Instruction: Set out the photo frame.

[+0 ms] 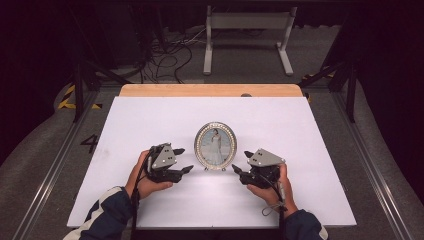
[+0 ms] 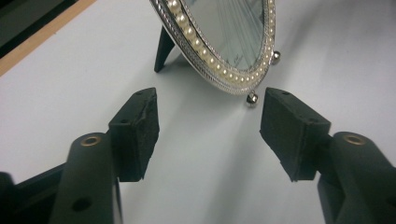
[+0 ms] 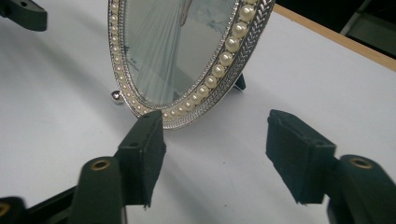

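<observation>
An oval silver photo frame (image 1: 215, 145) rimmed with pearls stands upright on its black back prop at the middle of the white table (image 1: 150, 125). It holds a picture of a figure in a long pale dress. My left gripper (image 1: 186, 160) sits just left of the frame, open, and its jaws point at the frame's lower edge (image 2: 224, 28) with nothing between them. The left gripper (image 2: 208, 126) stays short of the small ball foot. On the frame's right, my right gripper (image 1: 240, 161) is open too. The right gripper (image 3: 215, 144) faces the frame's rim (image 3: 168, 51) without touching it.
A wooden strip (image 1: 210, 90) runs along the table's far edge. Beyond it, a white metal stand (image 1: 247, 30) and loose cables (image 1: 170, 55) lie on the grey floor. Dark rails flank the table on both sides. A jaw of the left gripper (image 3: 23, 14) shows past the frame.
</observation>
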A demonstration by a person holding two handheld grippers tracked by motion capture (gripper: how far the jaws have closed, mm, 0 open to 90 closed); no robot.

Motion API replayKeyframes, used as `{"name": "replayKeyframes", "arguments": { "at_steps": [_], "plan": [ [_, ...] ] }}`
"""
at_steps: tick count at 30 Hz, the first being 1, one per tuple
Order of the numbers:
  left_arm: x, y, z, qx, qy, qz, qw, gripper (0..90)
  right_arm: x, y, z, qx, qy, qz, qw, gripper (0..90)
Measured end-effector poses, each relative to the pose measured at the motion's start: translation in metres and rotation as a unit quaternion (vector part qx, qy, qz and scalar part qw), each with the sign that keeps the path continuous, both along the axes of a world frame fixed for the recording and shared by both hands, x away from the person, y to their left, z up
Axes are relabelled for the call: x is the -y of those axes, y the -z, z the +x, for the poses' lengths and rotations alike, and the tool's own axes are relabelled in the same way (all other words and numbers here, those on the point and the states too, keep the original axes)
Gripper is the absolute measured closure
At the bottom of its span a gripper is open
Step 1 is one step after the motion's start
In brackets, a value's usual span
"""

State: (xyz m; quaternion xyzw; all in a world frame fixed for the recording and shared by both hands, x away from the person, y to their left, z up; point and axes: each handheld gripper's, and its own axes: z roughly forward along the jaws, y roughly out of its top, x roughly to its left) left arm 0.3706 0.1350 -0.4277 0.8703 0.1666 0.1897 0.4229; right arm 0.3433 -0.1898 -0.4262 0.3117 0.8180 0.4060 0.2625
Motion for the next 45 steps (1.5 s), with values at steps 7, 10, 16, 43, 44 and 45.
{"name": "replayKeyframes", "arguments": {
  "at_steps": [7,10,16,43,44,45],
  "plan": [
    [-0.006,0.004,-0.004,-0.002,-0.002,0.01,0.9999,31.1,0.004,0.004,-0.003,-0.003,-0.005,-0.018,0.9998,28.4],
    [-0.008,0.006,-0.005,-0.003,-0.005,0.018,0.9998,28.6,0.006,0.004,-0.004,-0.004,-0.008,-0.023,0.9997,26.3],
    [-0.017,0.009,-0.01,-0.001,-0.018,0.019,0.9997,23.1,0.01,0.006,-0.007,-0.003,-0.003,-0.032,0.9995,21.9],
    [-0.066,0.024,-0.028,-0.027,-0.064,0.012,0.9975,18.0,0.035,0.017,-0.02,-0.007,0.006,-0.045,0.9989,16.7],
    [-0.068,0.024,-0.028,-0.029,-0.065,0.009,0.9974,18.0,0.037,0.018,-0.021,-0.008,0.008,-0.045,0.9989,16.8],
    [-0.069,0.024,-0.029,-0.03,-0.065,0.009,0.9974,18.0,0.038,0.018,-0.021,-0.009,0.009,-0.045,0.9989,16.7]
  ]
}}
